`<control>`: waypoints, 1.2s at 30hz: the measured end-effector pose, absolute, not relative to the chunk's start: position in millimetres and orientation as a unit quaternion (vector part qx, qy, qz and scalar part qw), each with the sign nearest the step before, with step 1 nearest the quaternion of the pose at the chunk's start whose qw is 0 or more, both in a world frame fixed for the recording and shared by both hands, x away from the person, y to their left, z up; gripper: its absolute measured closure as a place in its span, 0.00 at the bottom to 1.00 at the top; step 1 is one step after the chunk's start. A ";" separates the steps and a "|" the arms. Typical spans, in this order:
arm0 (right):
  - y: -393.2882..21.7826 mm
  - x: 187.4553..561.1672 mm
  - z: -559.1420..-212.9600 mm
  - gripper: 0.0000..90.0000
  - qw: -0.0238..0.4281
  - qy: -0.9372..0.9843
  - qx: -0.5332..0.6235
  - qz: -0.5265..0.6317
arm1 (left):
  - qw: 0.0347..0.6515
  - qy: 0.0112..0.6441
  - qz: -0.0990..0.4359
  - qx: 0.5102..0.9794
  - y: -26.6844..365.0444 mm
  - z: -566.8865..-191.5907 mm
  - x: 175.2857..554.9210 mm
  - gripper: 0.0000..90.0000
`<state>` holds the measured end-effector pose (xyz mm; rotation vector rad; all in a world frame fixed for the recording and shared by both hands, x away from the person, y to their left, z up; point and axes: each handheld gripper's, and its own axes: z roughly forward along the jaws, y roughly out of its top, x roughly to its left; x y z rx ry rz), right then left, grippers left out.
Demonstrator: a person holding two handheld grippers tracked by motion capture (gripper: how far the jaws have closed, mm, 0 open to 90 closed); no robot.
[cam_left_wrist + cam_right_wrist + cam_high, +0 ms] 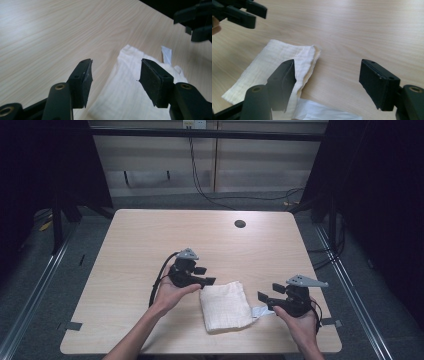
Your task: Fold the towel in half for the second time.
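Both sets of fingers are spread wide with nothing clamped in them, so my read is that the folded cloth (225, 306) has been let go and the folding step is basically done. It lies flat on the worktop (150, 240), between the two grippers: just off the tips of the left gripper (204, 276) and a bit apart from the right gripper (266, 299). In the left gripper view the cloth sits right below and between the fingers (82, 82), not pinched.

Next move, I'd guess: either pull both hands clear or go in for one more fold, which would mean getting the fingers down onto an edge again.

Hard to tell stuff: a white tag or strip (261, 312) pokes out near the right gripper's fingers, can't say whether it's part of the cloth. How many layers are in the fold is also unclear.
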<state>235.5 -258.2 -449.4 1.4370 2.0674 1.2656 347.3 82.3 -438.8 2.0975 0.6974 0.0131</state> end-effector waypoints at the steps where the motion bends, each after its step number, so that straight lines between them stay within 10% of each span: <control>1: -260.0 236.8 -447.9 0.32 0.164 0.724 0.501 0.445 | 0.445 0.284 0.009 0.849 87.8 -437.2 345.7 0.48; 36: -323.0 220.9 -467.6 0.31 0.180 0.688 0.543 0.446 | 0.429 0.441 0.095 0.783 273.3 -468.7 275.7 0.36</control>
